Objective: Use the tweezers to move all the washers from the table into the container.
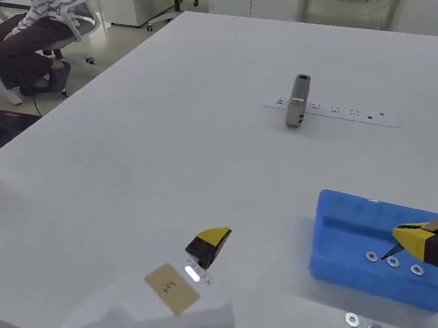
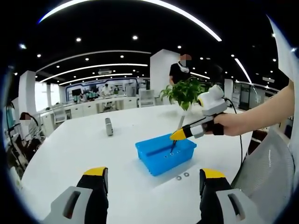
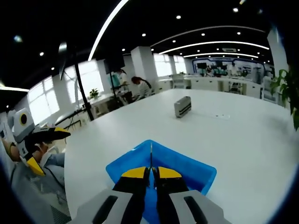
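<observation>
Currently blue container [image 1: 342, 230] holds three washers [image 1: 371, 256]; two more on table [image 1: 199, 119].

right gripper [image 3: 150, 173] clamps tweezers [image 3: 151, 154], left gripper [image 2: 152, 175] has fingers [image 2: 96, 173] spread wide.

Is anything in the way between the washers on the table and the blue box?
Nothing visible is in the way. The two washers lie on the bare table right beside the blue container, so its near wall is all they must clear. The tweezers in the right gripper hang over the container.
</observation>
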`<state>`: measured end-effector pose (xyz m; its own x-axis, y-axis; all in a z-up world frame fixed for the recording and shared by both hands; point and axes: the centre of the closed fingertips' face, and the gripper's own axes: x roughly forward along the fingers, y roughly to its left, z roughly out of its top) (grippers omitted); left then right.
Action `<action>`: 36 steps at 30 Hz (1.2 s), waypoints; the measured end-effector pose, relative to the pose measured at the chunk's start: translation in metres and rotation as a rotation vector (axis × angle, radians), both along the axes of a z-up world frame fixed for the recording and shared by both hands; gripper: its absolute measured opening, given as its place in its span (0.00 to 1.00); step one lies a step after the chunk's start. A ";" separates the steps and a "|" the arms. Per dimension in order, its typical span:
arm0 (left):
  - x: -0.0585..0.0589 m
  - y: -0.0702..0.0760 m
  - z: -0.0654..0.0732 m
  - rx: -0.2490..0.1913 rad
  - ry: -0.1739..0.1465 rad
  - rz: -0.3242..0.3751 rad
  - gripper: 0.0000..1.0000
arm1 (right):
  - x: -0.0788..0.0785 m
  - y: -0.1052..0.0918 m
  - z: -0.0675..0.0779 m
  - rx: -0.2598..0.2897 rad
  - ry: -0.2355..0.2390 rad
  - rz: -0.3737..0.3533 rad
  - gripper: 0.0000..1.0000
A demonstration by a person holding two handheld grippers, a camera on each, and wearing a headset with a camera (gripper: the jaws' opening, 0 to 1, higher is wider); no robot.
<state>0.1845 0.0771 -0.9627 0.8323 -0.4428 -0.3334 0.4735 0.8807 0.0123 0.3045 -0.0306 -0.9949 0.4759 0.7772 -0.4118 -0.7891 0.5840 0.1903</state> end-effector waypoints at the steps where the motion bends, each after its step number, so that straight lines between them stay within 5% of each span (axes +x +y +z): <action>1: 0.000 0.000 0.000 0.001 0.000 0.000 0.81 | -0.001 -0.001 0.002 0.006 -0.004 -0.003 0.04; 15: 0.000 0.001 -0.001 0.006 0.005 0.001 0.81 | -0.032 0.003 0.027 0.091 -0.005 -0.006 0.04; 27: -0.002 -0.002 -0.004 0.017 0.019 -0.019 0.80 | -0.067 0.001 -0.007 0.048 0.079 0.007 0.04; 36: -0.002 -0.003 -0.007 0.021 0.030 -0.024 0.80 | -0.074 -0.002 -0.028 0.013 0.120 0.017 0.04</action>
